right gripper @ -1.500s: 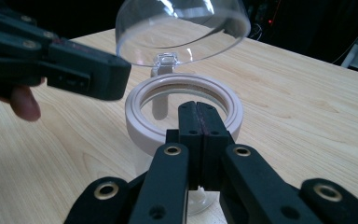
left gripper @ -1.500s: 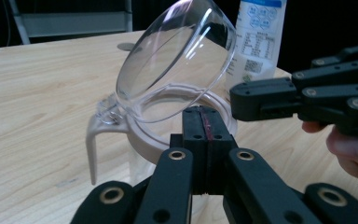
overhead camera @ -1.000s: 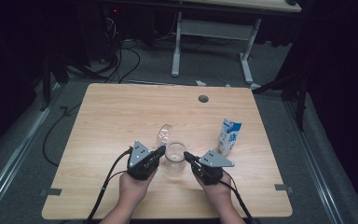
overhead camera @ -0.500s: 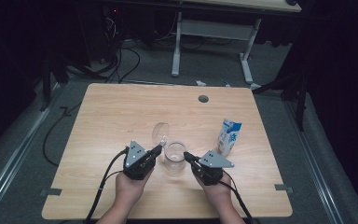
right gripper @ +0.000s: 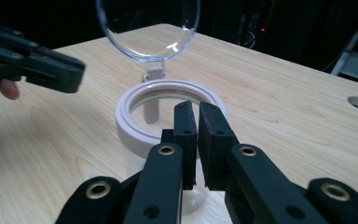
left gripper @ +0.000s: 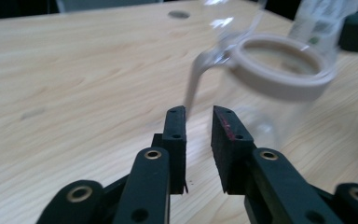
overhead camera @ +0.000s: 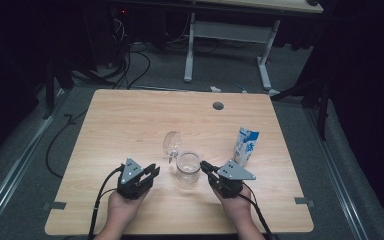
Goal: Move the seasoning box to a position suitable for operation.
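Observation:
A clear glass jar (overhead camera: 188, 167) with a thick white rim (right gripper: 135, 116) stands near the table's front middle. Its round clear lid (overhead camera: 171, 142) stands upright on a hinge at the back left. My left gripper (overhead camera: 153, 171) is left of the jar, apart from it. Its jaws have just been opening, and nothing is between them (left gripper: 198, 114). A pale hinge strip hangs just ahead of their tips. My right gripper (overhead camera: 203, 165) sits at the jar's right. Its jaws (right gripper: 196, 108) have just been opening to a narrow slit, tips at the near rim, holding nothing.
A blue and white carton (overhead camera: 245, 146) stands upright right of the jar, behind the right gripper. The wooden table (overhead camera: 130, 120) has a round cable hole (overhead camera: 218, 106) near its far edge. Cables and white desk legs lie on the floor beyond.
The left gripper let go of the lid and drew back left and toward the front edge. The lid swung from tilted to upright. The right gripper stayed put.

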Demonstrator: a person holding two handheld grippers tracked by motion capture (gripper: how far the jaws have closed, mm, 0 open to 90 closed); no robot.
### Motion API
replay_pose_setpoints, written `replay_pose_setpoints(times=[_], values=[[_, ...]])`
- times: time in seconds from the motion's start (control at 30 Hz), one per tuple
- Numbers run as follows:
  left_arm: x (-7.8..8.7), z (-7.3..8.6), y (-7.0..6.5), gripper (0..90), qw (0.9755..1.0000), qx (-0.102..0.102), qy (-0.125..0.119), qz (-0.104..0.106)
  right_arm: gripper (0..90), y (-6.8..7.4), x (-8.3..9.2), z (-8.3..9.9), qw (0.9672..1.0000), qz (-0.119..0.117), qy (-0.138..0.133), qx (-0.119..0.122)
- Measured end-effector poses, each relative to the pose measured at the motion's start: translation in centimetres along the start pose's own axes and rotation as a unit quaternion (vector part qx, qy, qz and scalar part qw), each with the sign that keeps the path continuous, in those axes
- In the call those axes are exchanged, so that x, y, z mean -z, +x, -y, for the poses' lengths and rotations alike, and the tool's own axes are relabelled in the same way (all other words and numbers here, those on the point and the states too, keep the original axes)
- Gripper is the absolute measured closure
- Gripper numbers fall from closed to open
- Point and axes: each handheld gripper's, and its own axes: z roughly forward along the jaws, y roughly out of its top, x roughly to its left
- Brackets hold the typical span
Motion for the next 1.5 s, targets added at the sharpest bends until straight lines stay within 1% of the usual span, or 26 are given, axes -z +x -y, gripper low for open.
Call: replay_pose_setpoints(times=[0.07, 0.1, 0.13, 0.17, 0.23, 0.3, 0.33, 0.37, 0.43, 0.47, 0.53, 0.63, 0.77, 0.8, 0.83, 0.87, 0.9, 1.0, 1.03, 1.07, 1.1, 1.17, 1.23, 1.33, 1.37, 1.5], values=[[0.1, 0.1, 0.3, 71.4, 1.0, -0.002, 0.006, -0.005, 84.3, -0.2, 0.0, 0.1, 1.0, 0.001, 0.002, 0.001], [0.5, 0.5, 1.1, 69.9, 0.9996, -0.006, 0.018, -0.022, 83.5, -0.3, 0.1, 0.2, 1.0, 0.005, 0.006, 0.003], [0.5, 0.5, 1.1, 69.0, 0.9996, -0.006, 0.018, -0.022, 83.2, -0.4, 0.1, 0.2, 1.0, 0.006, 0.006, 0.003], [1.0, 0.9, 2.0, 67.0, 0.9991, -0.007, 0.024, -0.033, 82.9, -0.6, 0.1, 0.3, 0.9999, 0.009, 0.007, -0.001], [1.2, 1.0, 2.2, 65.0, 0.999, -0.006, 0.027, -0.035, 82.8, -0.7, 0.2, 0.3, 0.9999, 0.011, 0.008, -0.002], [1.7, 1.4, 3.2, 63.3, 0.9984, -0.004, 0.033, -0.045, 82.4, -1.0, 0.2, 0.5, 0.9998, 0.018, 0.01, -0.006], [1.7, 1.4, 3.2, 62.9, 0.9984, -0.004, 0.033, -0.045, 82.4, -1.0, 0.2, 0.5, 0.9998, 0.018, 0.01, -0.006], [2.1, 1.7, 3.8, 62.4, 0.9981, -0.001, 0.035, -0.051, 82.5, -1.3, 0.2, 0.6, 0.9997, 0.02, 0.01, -0.013], [2.3, 1.8, 4.2, 61.8, 0.9979, 0.002, 0.035, -0.055, 82.5, -1.4, 0.3, 0.6, 0.9996, 0.023, 0.011, -0.013], [2.7, 2.0, 4.9, 60.0, 0.9975, 0.008, 0.034, -0.061, 82.6, -1.7, 0.3, 0.7, 0.9993, 0.029, 0.011, -0.02], [2.8, 2.1, 5.1, 56.8, 0.9975, 0.011, 0.032, -0.062, 82.6, -1.8, 0.4, 0.7, 0.9992, 0.03, 0.011, -0.023], [3.1, 2.4, 6.2, 53.1, 0.9972, 0.02, 0.028, -0.066, 81.7, -2.2, 0.7, 1.1, 0.9985, 0.041, 0.018, -0.03], [3.2, 2.8, 6.6, 49.0, 0.9972, 0.019, 0.024, -0.068, 80.3, -2.5, 0.7, 1.5, 0.9979, 0.049, 0.029, -0.032], [3.3, 3.1, 6.5, 48.5, 0.9973, 0.019, 0.019, -0.068, 79.4, -2.6, 0.7, 1.6, 0.9977, 0.051, 0.032, -0.033], [3.5, 3.9, 6.4, 46.3, 0.9973, 0.015, 0.014, -0.071, 78.4, -2.8, 1.0, 2.0, 0.9966, 0.06, 0.043, -0.036], [3.5, 3.9, 6.4, 44.8, 0.9973, 0.015, 0.014, -0.071, 78.4, -2.8, 1.0, 2.0, 0.9966, 0.06, 0.043, -0.036], [3.8, 4.3, 6.5, 43.3, 0.9975, 0.018, 0.017, -0.066, 77.4, -2.8, 1.4, 2.4, 0.9955, 0.067, 0.051, -0.044], [4.1, 4.3, 6.7, 41.3, 0.9978, 0.026, 0.015, -0.06, 75.8, -2.8, 2.1, 3.2, 0.9942, 0.076, 0.054, -0.053], [4.4, 4.5, 6.9, 40.1, 0.9972, 0.028, 0.011, -0.068, 73.0, -2.6, 2.5, 3.9, 0.9925, 0.086, 0.066, -0.057], [4.4, 4.5, 6.9, 38.9, 0.9972, 0.028, 0.011, -0.068, 73.0, -2.6, 2.5, 3.9, 0.9925, 0.086, 0.066, -0.057], [4.4, 4.7, 7.0, 37.7, 0.9969, 0.024, 0.014, -0.074, 70.4, -2.5, 2.8, 4.4, 0.9907, 0.099, 0.076, -0.053], [4.4, 4.7, 7.1, 36.8, 0.997, 0.021, 0.015, -0.072, 69.0, -2.4, 3.1, 4.8, 0.988, 0.116, 0.087, -0.053], [4.5, 4.7, 7.1, 36.8, 0.9972, 0.017, 0.012, -0.071, 67.6, -2.5, 3.5, 5.2, 0.9858, 0.127, 0.089, -0.064], [4.8, 4.6, 6.9, 37.8, 0.9976, 0.019, 0.002, -0.067, 64.6, -2.5, 4.0, 5.6, 0.9831, 0.142, 0.089, -0.073], [5.2, 4.6, 6.4, 38.1, 0.9973, 0.005, -0.004, -0.073, 63.9, -2.6, 4.2, 5.6, 0.9826, 0.147, 0.086, -0.074], [5.8, 4.8, 5.9, 38.5, 0.9968, 0.004, -0.012, -0.079, 59.1, -2.8, 5.0, 5.3, 0.9794, 0.164, 0.08, -0.086]])
